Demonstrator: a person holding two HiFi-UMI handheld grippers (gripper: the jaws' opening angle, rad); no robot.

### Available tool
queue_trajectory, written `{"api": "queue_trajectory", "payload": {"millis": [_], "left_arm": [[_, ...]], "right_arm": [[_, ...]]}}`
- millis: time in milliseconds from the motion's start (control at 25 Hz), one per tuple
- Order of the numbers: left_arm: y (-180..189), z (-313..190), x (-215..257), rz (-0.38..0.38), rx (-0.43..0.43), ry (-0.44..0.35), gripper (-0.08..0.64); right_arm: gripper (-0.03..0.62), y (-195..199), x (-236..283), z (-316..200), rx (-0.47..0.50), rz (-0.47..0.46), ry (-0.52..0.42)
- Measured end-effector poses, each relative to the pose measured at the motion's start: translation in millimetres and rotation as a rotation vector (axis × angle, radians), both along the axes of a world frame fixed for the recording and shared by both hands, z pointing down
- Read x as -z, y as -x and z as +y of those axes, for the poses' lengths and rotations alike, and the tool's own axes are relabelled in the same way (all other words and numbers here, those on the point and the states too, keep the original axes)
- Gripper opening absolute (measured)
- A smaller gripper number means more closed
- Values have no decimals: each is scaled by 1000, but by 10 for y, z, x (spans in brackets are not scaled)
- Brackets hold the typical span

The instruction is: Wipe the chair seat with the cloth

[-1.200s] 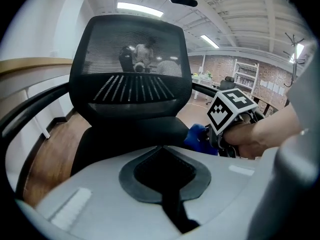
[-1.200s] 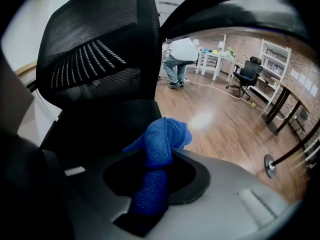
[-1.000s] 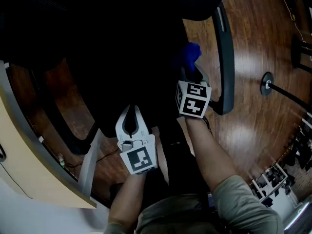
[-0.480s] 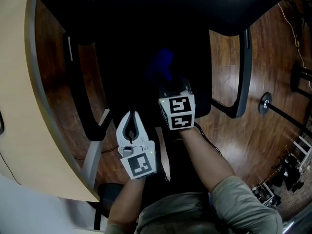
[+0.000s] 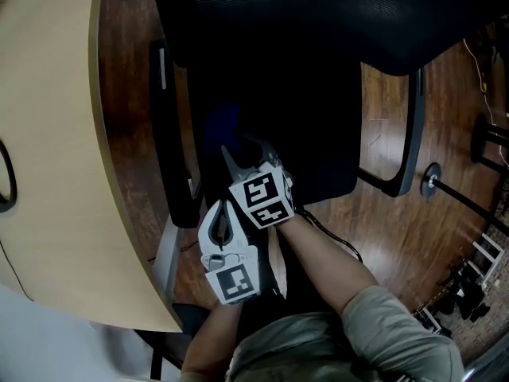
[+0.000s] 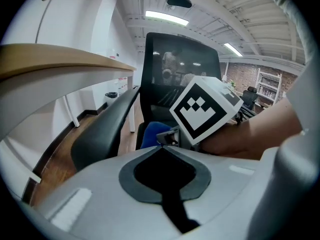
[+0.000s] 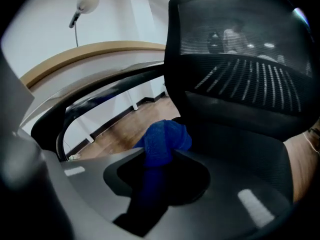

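Note:
A blue cloth [image 5: 221, 126] lies bunched on the left part of the black chair seat [image 5: 318, 134], close to the left armrest [image 5: 171, 134]. My right gripper [image 5: 233, 146] is shut on it; in the right gripper view the cloth [image 7: 163, 139] bulges out between the jaws of the right gripper [image 7: 160, 156] above the seat [image 7: 235, 144]. My left gripper [image 5: 225, 204] hovers by the seat's front edge, just behind the right one. In its own view the left gripper [image 6: 161, 145] is shut on nothing, and the cloth [image 6: 150, 134] shows beyond its tips.
A light wooden desk [image 5: 56, 134] runs close along the chair's left side. The mesh backrest [image 5: 318, 14] closes the far side, and the right armrest [image 5: 413, 134] stands to the right. Wooden floor [image 5: 445, 237] with a stand base [image 5: 432, 183] lies further right.
My right gripper has carried the cloth across the seat, from beside the right armrest over to the left armrest. The left gripper has stayed at the front edge, shut.

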State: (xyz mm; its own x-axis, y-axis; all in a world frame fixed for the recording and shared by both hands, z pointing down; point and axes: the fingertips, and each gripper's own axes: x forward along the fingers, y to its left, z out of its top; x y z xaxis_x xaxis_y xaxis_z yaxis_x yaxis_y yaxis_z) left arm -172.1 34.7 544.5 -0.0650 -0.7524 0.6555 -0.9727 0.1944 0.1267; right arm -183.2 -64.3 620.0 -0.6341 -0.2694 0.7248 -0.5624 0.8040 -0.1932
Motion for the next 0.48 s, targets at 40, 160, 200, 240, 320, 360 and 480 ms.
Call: {"api": "queue_trajectory", "payload": {"millis": [40,160,200,240,320,360,480], "left_arm": [[21,43,-18,1,5,9,5],[76,168,-138,-3,26,39,5],[82,204,-175,-5,32,48,5],[78,232,-206,-8,33,56,5],[53,256,-253,-17,21,70,5],[37,254,-272,-22,14,75,5],[-22,210,-324,-32,-1,77,5]], "right_arm": [[98,63,-41,75,24,2,13],[98,220,-229,300,103,10,48],[98,242,-297,358,121,14,55],[98,242,-356,400,129,19,60],[98,198,-436,426,122,26,67],[98,168,-459,420,114,27,68],[97,60,-499,353,92,29,59]]}}
